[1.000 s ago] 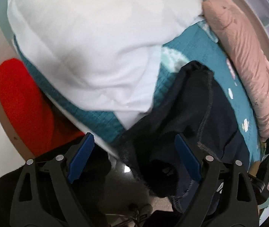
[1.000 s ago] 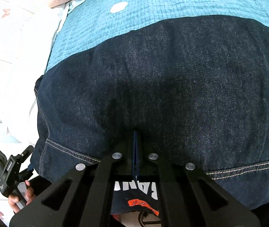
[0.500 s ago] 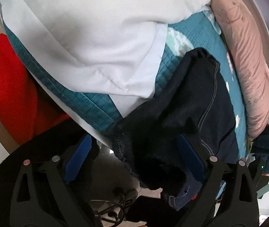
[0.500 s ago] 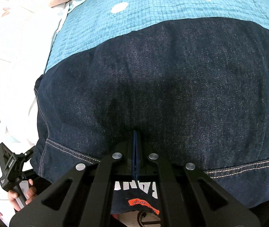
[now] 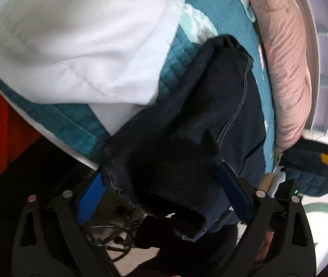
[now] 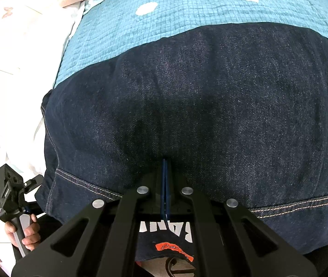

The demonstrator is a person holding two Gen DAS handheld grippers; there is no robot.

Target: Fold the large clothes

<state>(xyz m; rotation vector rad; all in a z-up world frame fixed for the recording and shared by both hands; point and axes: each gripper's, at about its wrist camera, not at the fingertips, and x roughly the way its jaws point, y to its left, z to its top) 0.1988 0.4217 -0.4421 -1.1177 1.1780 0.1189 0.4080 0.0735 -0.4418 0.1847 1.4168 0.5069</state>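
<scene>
Dark denim garment (image 6: 198,115) noted spread flat on teal quilted bedspread (image 6: 187,18), hem hanging over bed edge.

Change: left tongs (image 5: 164,191), clear of garment end a second ago, now advanced; bunched hem lying between released, wide-spread blue pads (image 5: 90,196). Judged: second grasp in preparation, fold not begun.

Right tongs (image 6: 164,175) clenched on garment at hem.

Left view alone shows white duvet (image 5: 83,46) beside garment, pink pillow (image 5: 286,69) beyond. Right view alone shows hem stitching and flatness.
</scene>
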